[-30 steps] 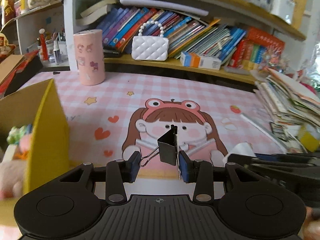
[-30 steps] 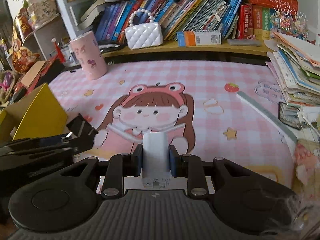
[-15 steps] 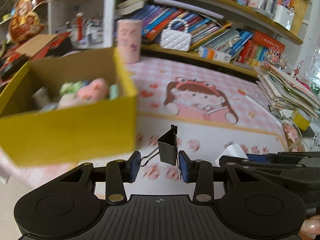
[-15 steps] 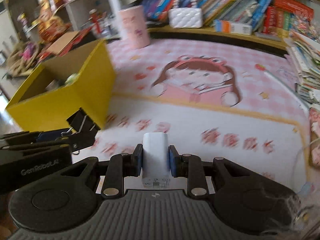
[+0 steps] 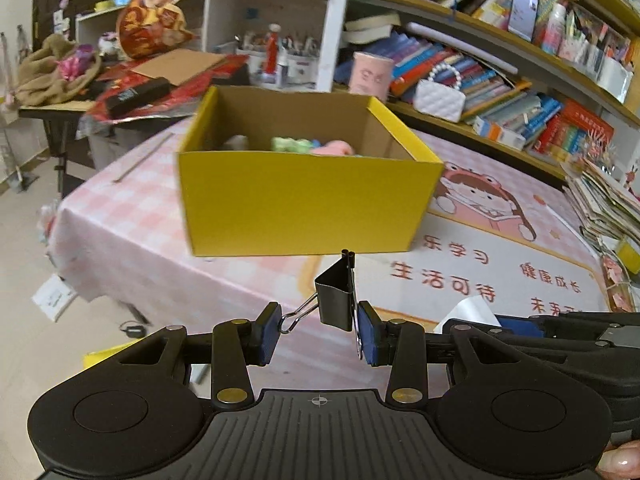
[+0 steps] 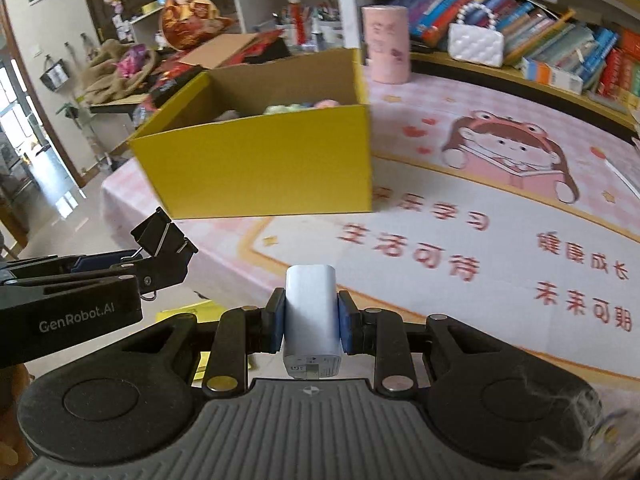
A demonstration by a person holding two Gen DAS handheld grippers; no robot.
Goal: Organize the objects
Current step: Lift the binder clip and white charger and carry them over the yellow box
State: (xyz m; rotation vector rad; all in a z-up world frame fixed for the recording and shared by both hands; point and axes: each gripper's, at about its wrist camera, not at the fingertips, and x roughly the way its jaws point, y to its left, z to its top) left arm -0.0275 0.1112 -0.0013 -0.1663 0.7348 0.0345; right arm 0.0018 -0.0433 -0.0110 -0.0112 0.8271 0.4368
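Left wrist view: the left gripper (image 5: 318, 334) is pinching a black binder clip (image 5: 335, 300) between its blue pads, in front of the yellow box (image 5: 304, 204) and short of its near wall. Over on the right, the right gripper (image 6: 311, 322) is clamped on a small white block (image 6: 310, 312), also on the near side of the box. Inside the box, soft pink and green items already sit, so some sorting looks done. Both held pieces are yet to go in, and neither is above the rim.
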